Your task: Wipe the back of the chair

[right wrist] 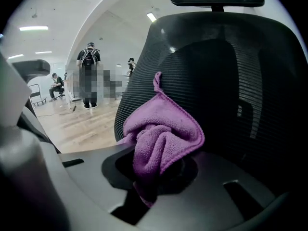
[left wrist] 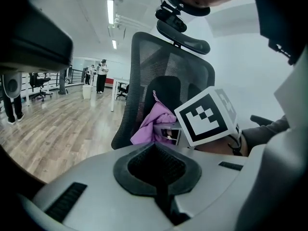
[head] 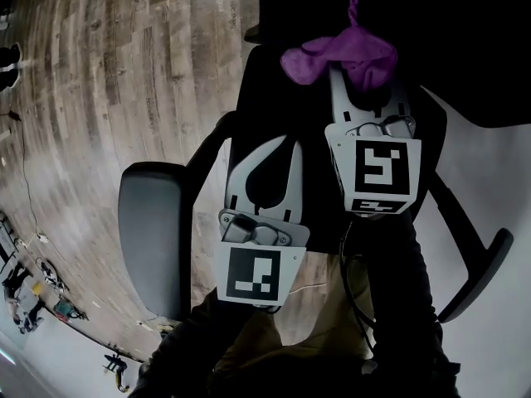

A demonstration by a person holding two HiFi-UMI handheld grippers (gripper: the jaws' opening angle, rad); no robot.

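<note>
Right gripper view: chair back, black mesh, likely springy, close behind the cloth | left gripper closed, empty | right gripper clamped on purple cloth | cloth soft, light, bunched (probably best held by the bunch) | cloth-to-mesh contact unclear; head view too dark there

Bright, even illumination from ceiling strip lights; soft sheen on the wooden floor. Strong fisheye curvature, black vignetted corners. Mesh chair back underexposed; distant background soft.
</note>
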